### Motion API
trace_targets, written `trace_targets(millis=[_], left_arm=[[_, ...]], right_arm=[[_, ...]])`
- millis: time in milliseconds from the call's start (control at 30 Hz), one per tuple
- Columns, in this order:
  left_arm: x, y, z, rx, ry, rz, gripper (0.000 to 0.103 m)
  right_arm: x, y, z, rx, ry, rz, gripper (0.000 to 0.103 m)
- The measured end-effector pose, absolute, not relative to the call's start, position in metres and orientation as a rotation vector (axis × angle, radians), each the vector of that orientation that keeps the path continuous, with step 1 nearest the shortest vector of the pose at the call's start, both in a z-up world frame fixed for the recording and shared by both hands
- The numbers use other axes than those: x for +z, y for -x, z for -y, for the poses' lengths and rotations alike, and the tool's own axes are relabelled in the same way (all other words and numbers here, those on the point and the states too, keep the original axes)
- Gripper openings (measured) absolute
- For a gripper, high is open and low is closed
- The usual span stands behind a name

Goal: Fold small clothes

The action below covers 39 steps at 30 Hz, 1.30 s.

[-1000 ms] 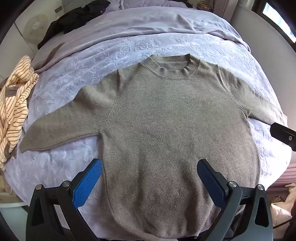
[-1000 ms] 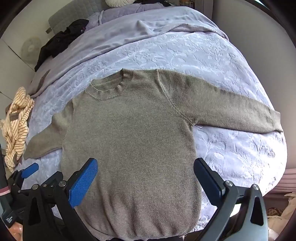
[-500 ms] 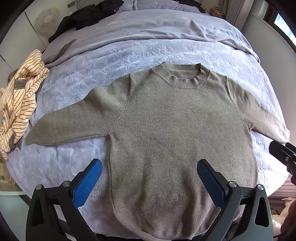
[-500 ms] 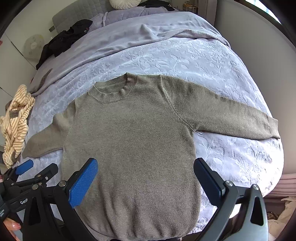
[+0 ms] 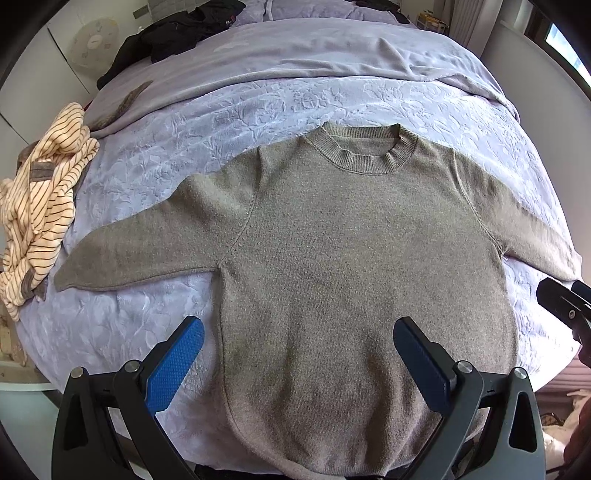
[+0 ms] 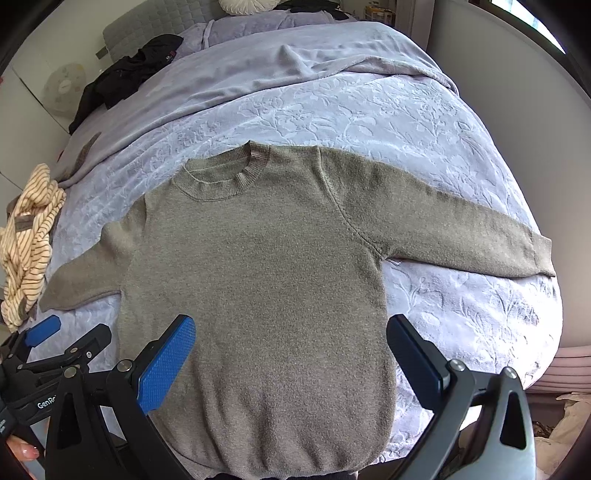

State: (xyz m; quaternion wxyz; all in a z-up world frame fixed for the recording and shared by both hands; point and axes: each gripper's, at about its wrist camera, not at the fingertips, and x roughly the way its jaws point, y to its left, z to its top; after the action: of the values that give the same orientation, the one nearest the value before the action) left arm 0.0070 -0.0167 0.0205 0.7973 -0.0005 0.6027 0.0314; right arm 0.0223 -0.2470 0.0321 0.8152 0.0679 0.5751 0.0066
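A grey-brown knit sweater (image 5: 351, 251) lies flat and face up on the bed, collar away from me, both sleeves spread out to the sides; it also shows in the right wrist view (image 6: 266, 277). My left gripper (image 5: 299, 354) is open and empty, held above the sweater's lower body. My right gripper (image 6: 291, 350) is open and empty too, above the lower body a little further right. The left gripper also shows at the lower left of the right wrist view (image 6: 70, 336). The sweater's hem hangs at the bed's near edge.
The bed has a lilac embossed cover (image 5: 155, 317) and a plain lilac blanket (image 5: 295, 51) further back. A cream striped garment (image 5: 40, 192) is bunched at the left edge. Black clothes (image 5: 170, 33) lie at the back left. A wall runs along the right (image 6: 517, 92).
Both grippers have pulled back and up a little, so the sweater sits lower and more fully in view. The sweater has not moved. Both grippers stayed open.
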Motion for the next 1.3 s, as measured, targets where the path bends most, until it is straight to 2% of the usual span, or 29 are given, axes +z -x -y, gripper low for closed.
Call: trace_targets(millis=[667, 1300], left_arm=[[0.015, 0.004, 0.043, 0.125, -0.017, -1.303, 0.103], [0.01, 0.054, 0.047, 0.313, 0.069, -1.335, 0.103]], right_arm=[[0.025, -0.025, 0.267, 0.085, -0.123, -1.241, 0.103], [0.023, -0.03, 0.306, 0.186, -0.065, -1.231, 0.103]])
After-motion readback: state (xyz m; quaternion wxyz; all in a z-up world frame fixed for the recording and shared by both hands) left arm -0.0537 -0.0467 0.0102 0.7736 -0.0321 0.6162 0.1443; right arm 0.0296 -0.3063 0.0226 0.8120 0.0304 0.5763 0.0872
